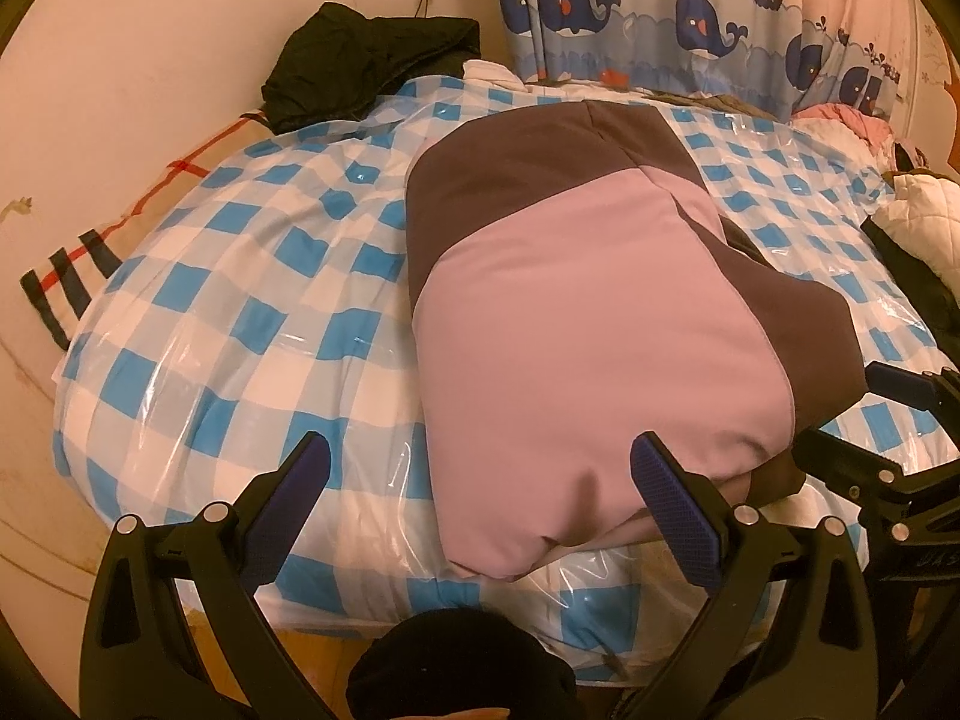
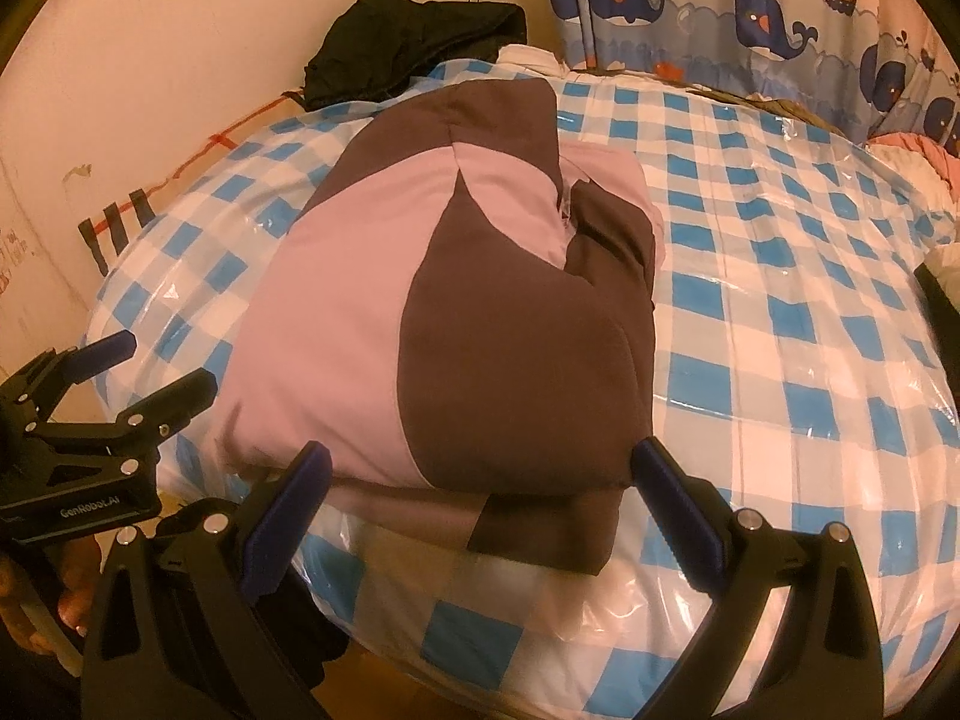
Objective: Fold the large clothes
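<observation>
A pink and dark brown padded garment [image 1: 600,324] lies folded lengthwise on the blue-checked bed [image 1: 240,300]; it also shows in the right wrist view [image 2: 456,312]. My left gripper [image 1: 480,480] is open and empty, its jaws wide apart at the garment's near left corner. My right gripper [image 2: 480,480] is open and empty, its jaws either side of the garment's near brown end. The right gripper also shows at the right edge of the left wrist view [image 1: 870,420], and the left gripper at the left edge of the right wrist view [image 2: 150,372].
The bed is covered by clear plastic over a blue-and-white check sheet [image 2: 780,300]. A black garment [image 1: 372,54] lies at the far left by the wall. A whale-print curtain [image 1: 690,6] hangs behind. Pink and white clothes [image 1: 918,210] sit at the right edge.
</observation>
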`<state>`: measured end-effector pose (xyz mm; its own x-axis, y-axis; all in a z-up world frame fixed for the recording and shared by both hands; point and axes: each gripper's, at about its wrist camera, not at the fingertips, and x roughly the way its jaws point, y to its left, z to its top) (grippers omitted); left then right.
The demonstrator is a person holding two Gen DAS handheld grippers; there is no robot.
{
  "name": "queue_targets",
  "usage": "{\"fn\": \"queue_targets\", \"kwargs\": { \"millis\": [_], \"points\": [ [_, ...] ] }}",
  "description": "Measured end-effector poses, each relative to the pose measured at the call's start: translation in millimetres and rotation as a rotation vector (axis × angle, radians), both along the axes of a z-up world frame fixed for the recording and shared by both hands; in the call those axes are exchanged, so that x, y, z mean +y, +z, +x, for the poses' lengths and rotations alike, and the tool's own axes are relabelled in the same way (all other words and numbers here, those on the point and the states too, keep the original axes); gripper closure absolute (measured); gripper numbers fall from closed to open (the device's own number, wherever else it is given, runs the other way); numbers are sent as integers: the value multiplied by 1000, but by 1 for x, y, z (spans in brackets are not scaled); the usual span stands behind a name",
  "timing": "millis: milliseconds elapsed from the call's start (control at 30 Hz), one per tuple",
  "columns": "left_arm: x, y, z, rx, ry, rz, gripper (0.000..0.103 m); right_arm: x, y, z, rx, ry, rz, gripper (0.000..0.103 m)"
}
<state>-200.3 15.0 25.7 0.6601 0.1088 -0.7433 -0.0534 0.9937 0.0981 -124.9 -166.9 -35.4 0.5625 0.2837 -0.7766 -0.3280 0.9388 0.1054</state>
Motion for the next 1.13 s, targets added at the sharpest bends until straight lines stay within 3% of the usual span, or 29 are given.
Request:
{"fn": "queue_targets", "kwargs": {
  "millis": [500, 667, 833, 1133],
  "points": [
    [0, -5, 1, 11, 2, -18, 7, 2, -2, 1, 10, 13, -38, 6],
    [5, -12, 0, 34, 5, -107, 7, 2, -3, 2, 14, 16, -41, 6],
    [2, -6, -2, -5, -8, -56, 7, 1, -3, 1, 15, 20, -35, 6],
    [-6, -6, 0, 42, -9, -7, 7, -5, 0, 2, 15, 30, -24, 7]
  ]
}}
